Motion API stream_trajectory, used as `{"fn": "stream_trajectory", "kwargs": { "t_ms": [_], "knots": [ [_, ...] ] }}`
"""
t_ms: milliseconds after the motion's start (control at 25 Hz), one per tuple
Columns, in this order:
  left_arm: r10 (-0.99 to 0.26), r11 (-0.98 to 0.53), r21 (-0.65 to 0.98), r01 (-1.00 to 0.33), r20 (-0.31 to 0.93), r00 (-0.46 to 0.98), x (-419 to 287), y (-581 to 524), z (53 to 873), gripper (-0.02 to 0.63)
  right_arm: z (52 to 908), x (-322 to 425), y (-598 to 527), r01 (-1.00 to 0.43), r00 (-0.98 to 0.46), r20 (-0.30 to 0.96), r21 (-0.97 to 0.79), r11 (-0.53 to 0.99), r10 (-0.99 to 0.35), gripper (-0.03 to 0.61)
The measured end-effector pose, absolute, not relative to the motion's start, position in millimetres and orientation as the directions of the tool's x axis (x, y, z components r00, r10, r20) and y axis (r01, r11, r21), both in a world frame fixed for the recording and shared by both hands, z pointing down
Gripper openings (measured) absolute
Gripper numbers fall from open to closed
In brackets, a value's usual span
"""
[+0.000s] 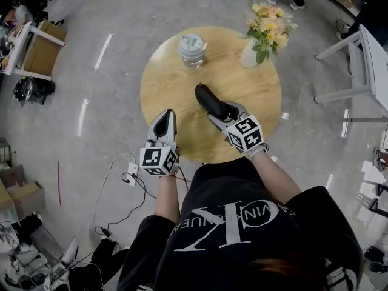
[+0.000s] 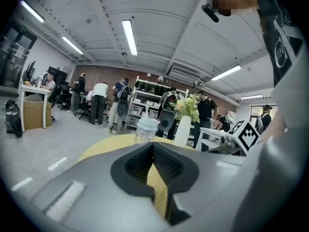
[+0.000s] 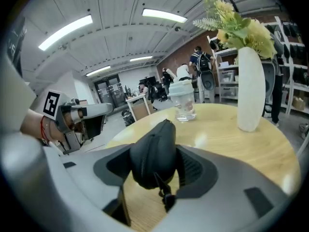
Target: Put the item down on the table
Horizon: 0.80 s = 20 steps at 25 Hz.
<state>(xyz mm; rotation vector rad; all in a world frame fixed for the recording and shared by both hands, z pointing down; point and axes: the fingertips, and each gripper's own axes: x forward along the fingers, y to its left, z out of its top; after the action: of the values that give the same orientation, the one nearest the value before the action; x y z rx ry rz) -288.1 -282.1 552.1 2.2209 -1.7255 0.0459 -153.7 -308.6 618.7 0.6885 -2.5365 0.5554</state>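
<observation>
Head view: the right hand-held gripper (image 1: 219, 109) carries a black zip pouch (image 1: 205, 96) over the middle of the round desk (image 1: 176, 80). The pouch juts toward 11 o'clock.

Left gripper view: the left hand-held gripper (image 2: 153, 152) has its jaws together on nothing.

Right gripper view: the jaws are clamped on the pouch (image 3: 152, 149), which looks still off the wood. It seems to need lowering onto bare desk before release.

Left gripper (image 1: 166, 115) jaws together, empty; right gripper (image 1: 223, 111) jaws clamp a black pouch (image 1: 205, 96).
</observation>
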Motion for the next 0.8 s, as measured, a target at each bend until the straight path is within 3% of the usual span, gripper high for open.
{"fn": "stream_trajectory", "kwargs": {
  "t_ms": [800],
  "knots": [
    [-0.934,-0.191,0.273,-0.943,0.245,0.260,-289.4,-293.0,565.2,0.012,638.2,-131.1,-324.4,-0.594,-0.755,0.535,-0.314,0.741,-0.379,0.262]
  ]
}}
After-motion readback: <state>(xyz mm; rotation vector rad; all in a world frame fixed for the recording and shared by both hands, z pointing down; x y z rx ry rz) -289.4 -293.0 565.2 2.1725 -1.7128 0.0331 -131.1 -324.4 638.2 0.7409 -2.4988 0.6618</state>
